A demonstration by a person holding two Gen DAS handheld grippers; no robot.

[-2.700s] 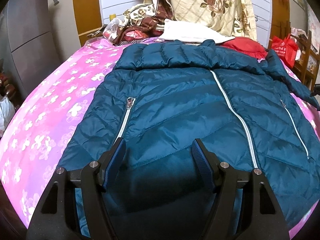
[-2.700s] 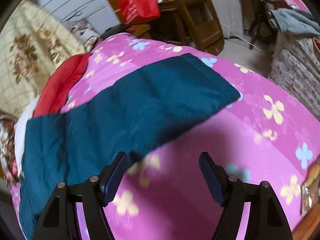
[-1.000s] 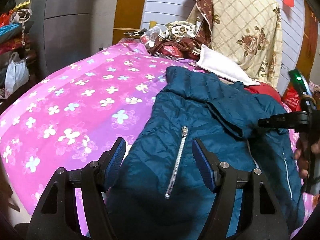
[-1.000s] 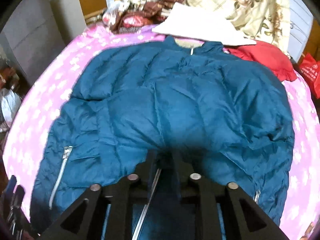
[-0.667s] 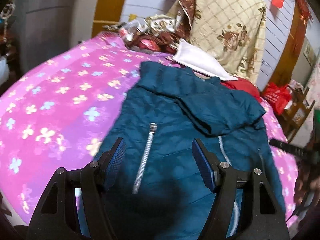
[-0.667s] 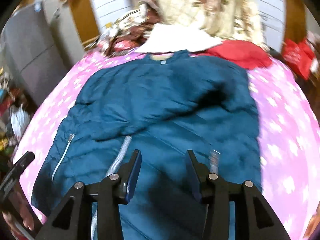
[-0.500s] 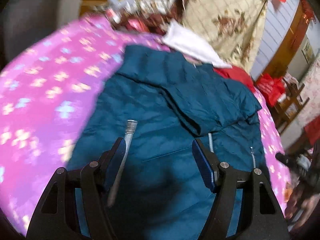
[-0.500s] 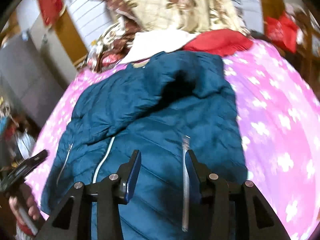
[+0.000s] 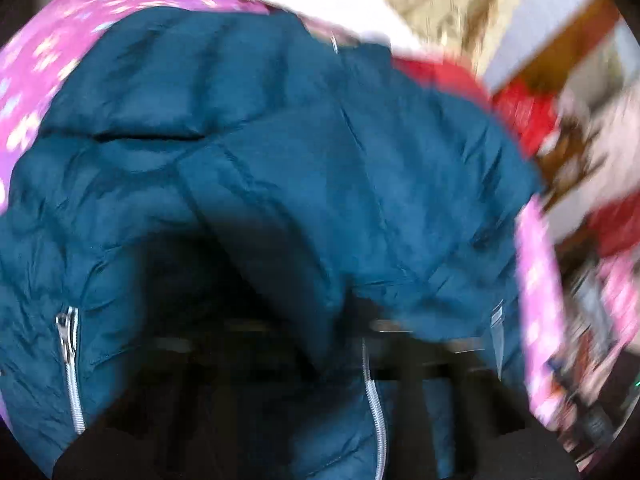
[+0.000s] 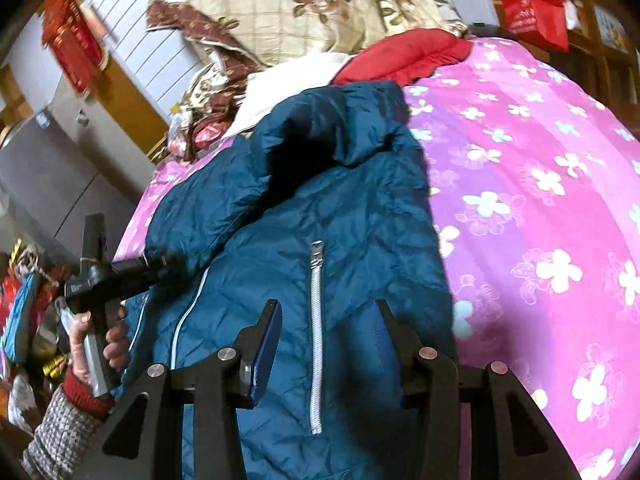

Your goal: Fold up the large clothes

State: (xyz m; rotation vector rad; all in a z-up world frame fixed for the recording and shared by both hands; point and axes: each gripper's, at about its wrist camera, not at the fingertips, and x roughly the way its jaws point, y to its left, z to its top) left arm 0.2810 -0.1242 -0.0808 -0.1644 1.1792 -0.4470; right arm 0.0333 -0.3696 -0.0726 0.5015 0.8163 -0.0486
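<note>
A teal quilted down jacket (image 10: 304, 216) lies on the pink flowered bedspread (image 10: 540, 184), one sleeve folded across its front (image 9: 320, 184). My right gripper (image 10: 326, 320) is open and empty, its fingers on either side of a pocket zipper (image 10: 316, 340) near the hem. My left gripper shows in the right wrist view (image 10: 160, 266), held at the jacket's left edge against the folded sleeve. In the blurred left wrist view the jacket fills the frame and the fingers are dark smears, so their state is unclear.
A cream floral quilt (image 10: 304, 4), a white cloth (image 10: 288, 76) and a red cushion (image 10: 404, 56) sit at the head of the bed. A red bag (image 10: 532, 12) hangs at the far right. Clutter lies by the bed's left side (image 10: 24, 312).
The left gripper has swung fast toward the folded sleeve, blurring its view. The right gripper has moved right and lower, over the pocket zipper, with its fingers spread wider.
</note>
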